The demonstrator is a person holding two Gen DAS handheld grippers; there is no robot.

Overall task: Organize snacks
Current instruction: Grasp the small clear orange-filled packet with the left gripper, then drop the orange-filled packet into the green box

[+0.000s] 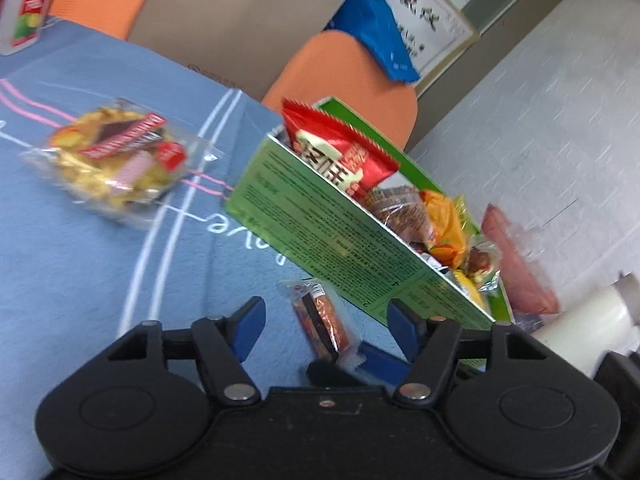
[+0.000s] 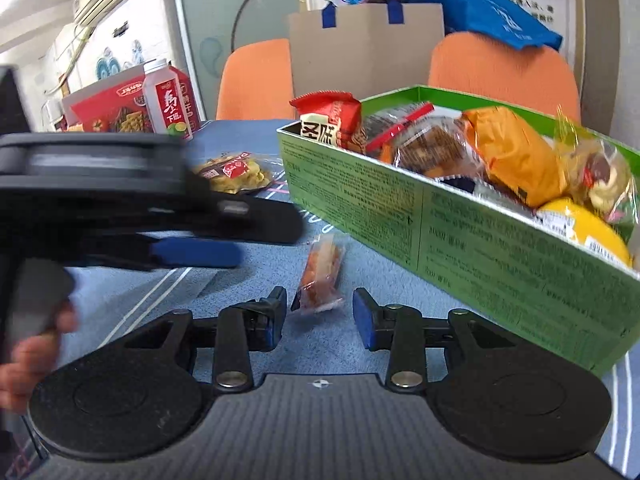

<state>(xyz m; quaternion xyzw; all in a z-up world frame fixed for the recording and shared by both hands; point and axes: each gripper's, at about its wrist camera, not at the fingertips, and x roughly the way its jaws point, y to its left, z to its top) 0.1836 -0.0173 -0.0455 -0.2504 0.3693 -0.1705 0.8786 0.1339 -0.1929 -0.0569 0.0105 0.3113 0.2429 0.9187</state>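
Two tools are held over a tabletop point(image 2: 400, 280) covered with a blue cloth. At the far left a hand point(image 2: 36, 344) is wrapped round the handle of the left tool point(image 1: 325, 311), whose fingers are spread wide and released, with nothing pressed between them. Behind it a red box point(image 2: 112, 108) and a drink carton point(image 2: 172, 100) are stood upright at the tabletop's far edge. A clear bag of yellow biscuits point(image 2: 232, 172) is laid flat on the cloth, well apart from both tools. In the middle a small orange packet point(image 2: 320, 276) is laid on the cloth just beside the near wall of a green box point(image 2: 480, 248). The right tool point(image 2: 320, 312) is set at the packet's near end, one finger on each side; a gap is seen on both sides, so the tool is released and the packet is not grasped. To the right, the green box is filled with snacks: a red packet point(image 2: 328, 120) is propped at its left end, an orange packet point(image 2: 516, 156) is piled further right, and a yellow item point(image 2: 588, 228) is tucked near the right end. Orange chairs point(image 2: 256, 80) are placed behind the tabletop.
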